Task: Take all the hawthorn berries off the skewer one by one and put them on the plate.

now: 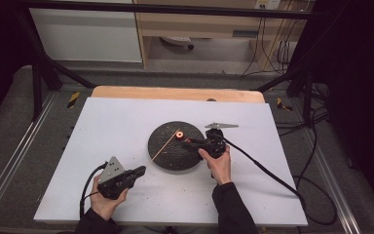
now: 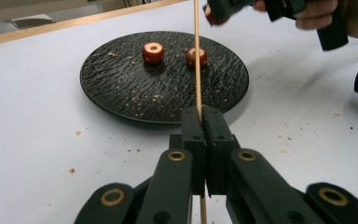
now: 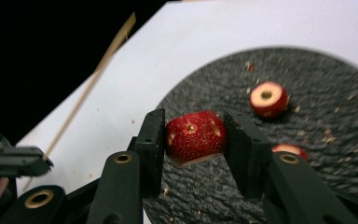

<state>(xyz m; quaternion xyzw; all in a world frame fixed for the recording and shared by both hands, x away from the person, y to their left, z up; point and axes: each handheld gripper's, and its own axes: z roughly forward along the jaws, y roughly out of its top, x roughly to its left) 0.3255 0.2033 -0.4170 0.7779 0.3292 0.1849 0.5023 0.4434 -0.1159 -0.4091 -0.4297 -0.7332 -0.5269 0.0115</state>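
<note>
Left gripper (image 2: 200, 114): black jaws pressed together on a thin wooden skewer (image 2: 196, 56), which slants up toward the plate (image 2: 121, 88). Right gripper (image 3: 193, 140): jaws pinching a red, speckled fruit (image 3: 196, 135), round with a cut flat end, held over the plate's near edge. Plate is round, black, ripple-textured, crumb-strewn, mid-table (image 1: 102, 126). Two more cored red pieces lie on it: one ring-shaped (image 2: 153, 52), one behind the skewer (image 2: 191, 57). Table top is smooth white.
</note>
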